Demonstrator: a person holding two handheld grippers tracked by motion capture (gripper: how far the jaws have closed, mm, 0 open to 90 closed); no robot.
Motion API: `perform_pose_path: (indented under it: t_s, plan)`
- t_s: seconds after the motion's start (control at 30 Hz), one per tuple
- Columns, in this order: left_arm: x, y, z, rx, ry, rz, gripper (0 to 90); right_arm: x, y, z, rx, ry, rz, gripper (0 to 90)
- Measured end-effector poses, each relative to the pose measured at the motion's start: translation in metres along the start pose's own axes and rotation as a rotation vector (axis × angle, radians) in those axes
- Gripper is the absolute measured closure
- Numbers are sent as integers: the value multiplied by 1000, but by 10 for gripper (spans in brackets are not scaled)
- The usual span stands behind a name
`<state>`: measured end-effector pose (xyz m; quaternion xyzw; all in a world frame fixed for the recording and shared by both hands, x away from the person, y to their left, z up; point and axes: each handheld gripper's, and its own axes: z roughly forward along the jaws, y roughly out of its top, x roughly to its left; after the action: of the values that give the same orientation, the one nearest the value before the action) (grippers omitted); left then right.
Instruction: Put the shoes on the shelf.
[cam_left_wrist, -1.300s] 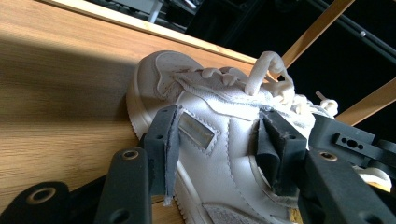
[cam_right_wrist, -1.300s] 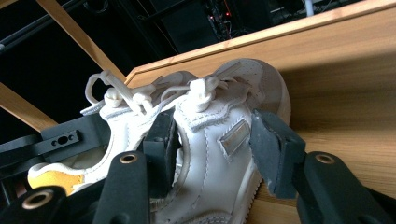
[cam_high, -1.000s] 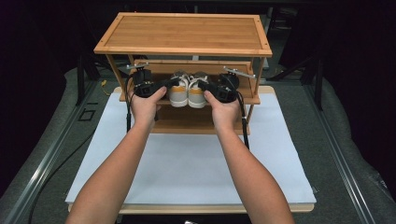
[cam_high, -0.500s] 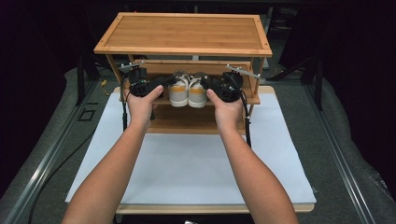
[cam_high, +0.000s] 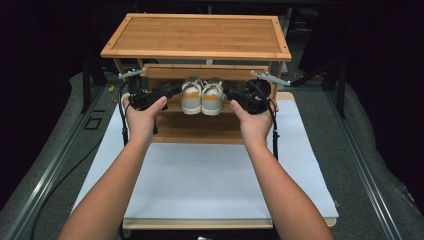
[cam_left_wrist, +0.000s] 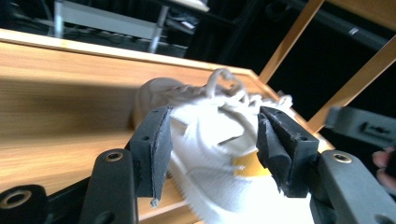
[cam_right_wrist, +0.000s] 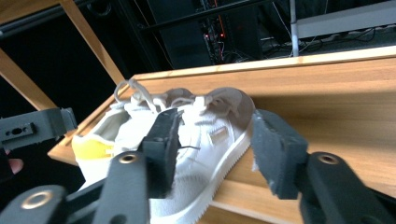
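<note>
The shoes (cam_high: 202, 96), a white pair with orange heel patches, are set side by side on the middle shelf (cam_high: 200, 125) of a wooden rack (cam_high: 196, 35), heels toward the person, under the rack's top board. Nearest the camera in the high view, the person's forearms are stretched over a white board (cam_high: 200, 180) on the table, and each hand is wrapped round a gripper at the front of the shelf. The left gripper (cam_high: 170, 91) is held just left of the left shoe (cam_left_wrist: 219, 154), and the right gripper (cam_high: 229, 91) just right of the right shoe (cam_right_wrist: 187, 140). In the left gripper view the two black jaws are seen spread wide on either side of the shoe's side, with gaps left between pads and fabric, so nothing is clamped. In the right gripper view the jaws are likewise parted widely; one jaw is seen in front of the shoe's upper, the other beside its toe, and no grip is made. Farther back, the shelf's rear rail (cam_right_wrist: 299, 63) and dark equipment are seen.
</note>
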<state>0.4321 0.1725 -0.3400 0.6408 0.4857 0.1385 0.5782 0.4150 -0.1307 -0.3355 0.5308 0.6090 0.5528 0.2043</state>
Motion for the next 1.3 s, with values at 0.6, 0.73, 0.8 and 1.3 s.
perform_pose_path:
  t_s: [0.6, 0.73, 0.8, 1.3]
  plan:
    - [18, -25, 9, 76, -51, -17, 895, -10, -25, 12, 98, 35, -34, 900]
    - [18, -27, 16, 86, -60, -27, 897, -10, -28, 17, 108, 46, -25, 900]
    - [17, -27, 18, 86, -47, -18, 898, -9, -29, 19, 108, 62, -12, 900]
    - [18, -25, 28, 83, -26, -22, 900, -9, -28, 27, 95, 48, 32, 900]
